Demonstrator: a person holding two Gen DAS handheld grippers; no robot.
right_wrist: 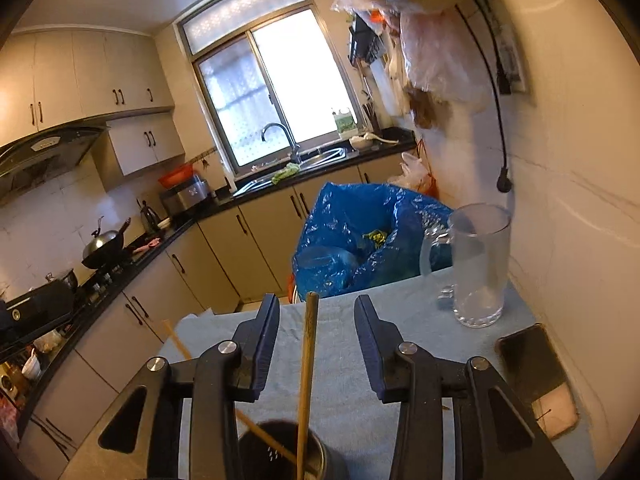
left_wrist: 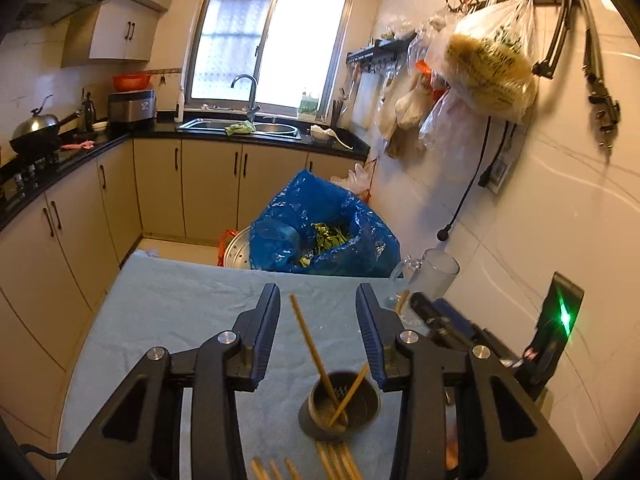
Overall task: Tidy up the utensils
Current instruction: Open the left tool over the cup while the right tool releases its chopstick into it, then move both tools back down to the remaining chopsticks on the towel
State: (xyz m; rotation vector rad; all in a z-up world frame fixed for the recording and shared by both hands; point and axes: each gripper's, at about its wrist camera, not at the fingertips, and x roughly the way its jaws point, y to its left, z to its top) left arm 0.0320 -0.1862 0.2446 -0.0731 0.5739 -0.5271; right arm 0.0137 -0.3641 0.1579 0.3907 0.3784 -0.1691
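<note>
A round metal utensil holder (left_wrist: 340, 404) stands on the light blue cloth (left_wrist: 180, 312) and holds two wooden chopsticks. One chopstick (left_wrist: 308, 340) leans up between the fingers of my left gripper (left_wrist: 318, 300), which is open and not touching it. The second chopstick (left_wrist: 354, 390) leans right. In the right wrist view that upright chopstick (right_wrist: 308, 360) rises from the holder (right_wrist: 280, 452) between the jaws of my right gripper (right_wrist: 318, 312), open with a gap on each side. The other chopstick (right_wrist: 260, 432) slants left. Several loose chopsticks (left_wrist: 336, 460) lie in front of the holder.
A clear glass mug (right_wrist: 480, 268) stands at the table's far right by the tiled wall. A phone (right_wrist: 536, 372) lies near the right edge. A blue plastic bag (right_wrist: 352, 240) with greens sits just beyond the table. Kitchen counters and a sink (left_wrist: 240, 126) lie farther back.
</note>
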